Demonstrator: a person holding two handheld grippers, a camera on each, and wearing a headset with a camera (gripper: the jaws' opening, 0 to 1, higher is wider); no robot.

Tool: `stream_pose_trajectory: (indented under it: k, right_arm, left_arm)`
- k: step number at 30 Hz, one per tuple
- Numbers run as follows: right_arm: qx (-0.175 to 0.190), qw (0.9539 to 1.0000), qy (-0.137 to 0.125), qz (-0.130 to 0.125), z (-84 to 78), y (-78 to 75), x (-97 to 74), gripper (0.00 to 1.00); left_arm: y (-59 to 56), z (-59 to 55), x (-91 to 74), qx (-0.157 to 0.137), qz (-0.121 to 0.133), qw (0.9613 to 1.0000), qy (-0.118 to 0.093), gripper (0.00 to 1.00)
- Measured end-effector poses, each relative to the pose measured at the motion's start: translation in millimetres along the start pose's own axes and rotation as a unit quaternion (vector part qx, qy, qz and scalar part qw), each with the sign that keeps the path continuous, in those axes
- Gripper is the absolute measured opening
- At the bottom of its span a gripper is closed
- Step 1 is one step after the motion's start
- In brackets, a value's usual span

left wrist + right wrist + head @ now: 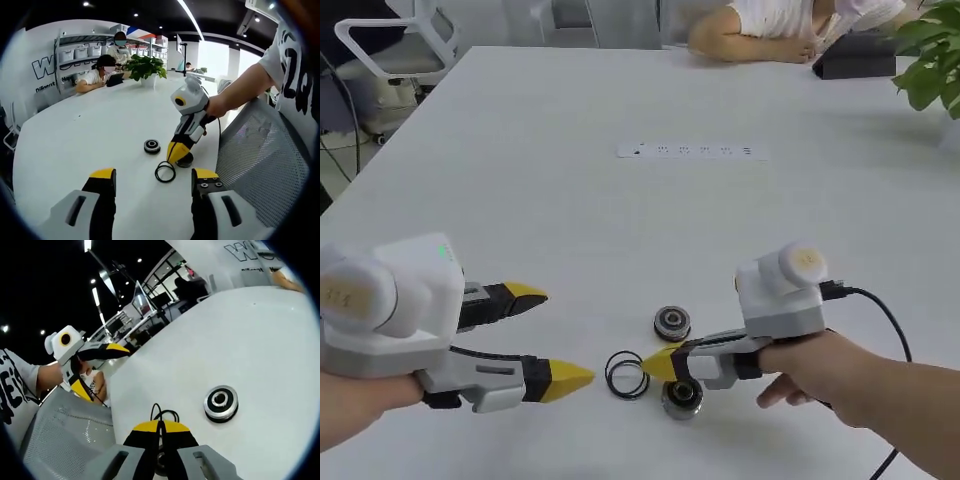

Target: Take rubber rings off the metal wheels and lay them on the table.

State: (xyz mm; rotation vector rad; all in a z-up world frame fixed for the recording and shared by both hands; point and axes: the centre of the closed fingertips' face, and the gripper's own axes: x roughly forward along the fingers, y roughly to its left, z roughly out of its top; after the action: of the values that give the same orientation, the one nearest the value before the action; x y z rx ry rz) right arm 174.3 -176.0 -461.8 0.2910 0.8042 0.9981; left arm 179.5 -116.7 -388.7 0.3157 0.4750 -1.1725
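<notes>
- Right tool [658, 363]: jaws closed together, tips at the near wheel [681, 396], by the near edge of the surface [620, 220].
- Left tool [550, 335]: jaws wide, empty.
- Loose rubber rings [627, 374] lie beside that wheel; we judge them done.
- Far wheel [672, 321]: we judge it untouched.

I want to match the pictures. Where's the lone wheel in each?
Head view: wheel low in the middle, up-right of the rings.
Left gripper view: wheel in the middle, up-left of the rings.
Right gripper view: wheel lower right, right of the rings.
Shared landmark: the loose black rings.
</notes>
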Motion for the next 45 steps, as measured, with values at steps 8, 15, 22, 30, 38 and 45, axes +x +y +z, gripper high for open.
stream_pose_trajectory:
  k: [8,15,22,30,38,45]
  right_arm:
    - [-0.002,0.9999,0.009,-0.006,-4.3,-1.2,1.3,0.0]
    - [-0.002,0.9998,0.014,-0.012,-6.4,-3.8,0.8,0.0]
    - [-0.003,0.9997,0.017,-0.017,-7.0,-5.5,0.2,0.0]
    - [-0.01,0.9995,0.018,-0.024,-7.6,-8.8,-0.8,0.02]
    - [-0.031,0.9989,0.022,-0.028,-8.9,-10.4,-1.9,0.07]
    - [-0.05,0.998,0.024,-0.031,-9.5,-11.1,-5.0,0.11]
  left_arm:
    - [-0.3,-1.0,1.2,0.0,-0.001,1.0,0.002,0.58]
    - [-1.1,-2.1,1.6,-0.001,-0.002,1.0,0.004,0.58]
    - [-0.6,-2.5,1.5,-0.001,-0.002,1.0,0.006,0.58]
    - [-0.2,-2.7,3.4,-0.001,-0.003,1.0,0.008,0.58]
    - [-1.6,-1.2,6.5,0.001,-0.008,0.9999,0.01,0.58]
    - [-0.4,-0.1,7.9,0.0,-0.008,0.9999,0.011,0.58]
